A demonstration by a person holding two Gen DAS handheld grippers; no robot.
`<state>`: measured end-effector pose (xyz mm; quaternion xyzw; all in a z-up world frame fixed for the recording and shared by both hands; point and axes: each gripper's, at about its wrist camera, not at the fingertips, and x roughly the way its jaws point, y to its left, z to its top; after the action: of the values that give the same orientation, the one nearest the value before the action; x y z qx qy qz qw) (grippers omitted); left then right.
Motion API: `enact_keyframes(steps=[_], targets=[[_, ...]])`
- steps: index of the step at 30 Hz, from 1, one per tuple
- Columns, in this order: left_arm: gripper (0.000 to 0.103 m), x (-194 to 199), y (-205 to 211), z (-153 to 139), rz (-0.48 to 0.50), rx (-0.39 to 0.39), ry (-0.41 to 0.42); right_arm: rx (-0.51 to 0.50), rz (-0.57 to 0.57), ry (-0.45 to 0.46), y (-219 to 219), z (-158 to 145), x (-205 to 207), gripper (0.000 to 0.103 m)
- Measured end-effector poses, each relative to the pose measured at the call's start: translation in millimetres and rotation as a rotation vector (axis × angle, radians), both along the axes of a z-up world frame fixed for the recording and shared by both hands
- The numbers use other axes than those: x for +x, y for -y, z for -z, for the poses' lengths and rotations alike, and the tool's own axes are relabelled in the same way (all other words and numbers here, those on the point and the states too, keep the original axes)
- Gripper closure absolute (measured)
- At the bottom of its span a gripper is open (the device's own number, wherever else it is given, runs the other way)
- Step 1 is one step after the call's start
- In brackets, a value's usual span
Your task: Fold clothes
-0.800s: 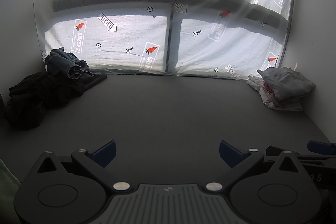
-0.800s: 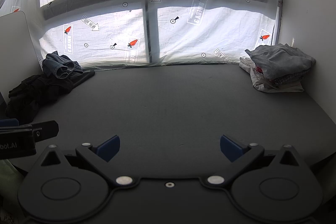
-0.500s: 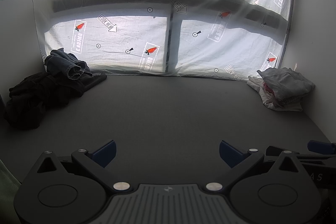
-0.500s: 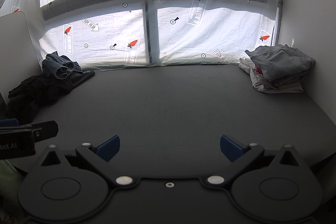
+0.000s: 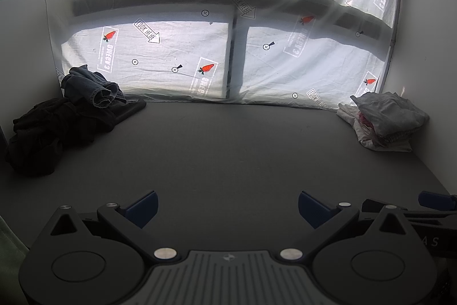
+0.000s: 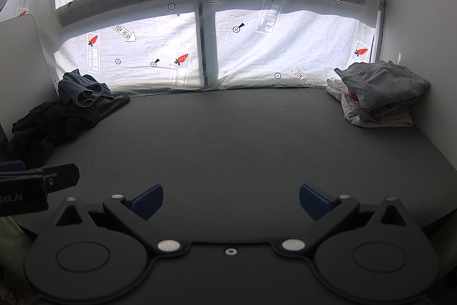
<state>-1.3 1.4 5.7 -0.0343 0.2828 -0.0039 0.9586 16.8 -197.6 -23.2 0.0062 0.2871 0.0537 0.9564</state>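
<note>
Two claws: left claw [image 5: 227, 205] and right claw [image 6: 230, 200] both spread wide, nothing between the fingers.
Change: none; views match those a moment ago, so folding has not begun.
Unfolded clothes [image 5: 65, 119]: heaped at tabletop [image 5: 228, 150] far left.
Folded stack [image 6: 380, 93]: far right corner.
Pose: both claws side by side at the near edge, tilted downward.
</note>
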Motion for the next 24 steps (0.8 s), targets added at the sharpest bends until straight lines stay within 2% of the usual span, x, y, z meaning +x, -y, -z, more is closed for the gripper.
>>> enact_keyframes(steps=[24], targets=[[0.0, 4.8, -5.1, 2.8, 0.006, 0.008, 0.003, -0.001, -0.002, 0.0, -1.4, 0.9, 3.0, 0.0]])
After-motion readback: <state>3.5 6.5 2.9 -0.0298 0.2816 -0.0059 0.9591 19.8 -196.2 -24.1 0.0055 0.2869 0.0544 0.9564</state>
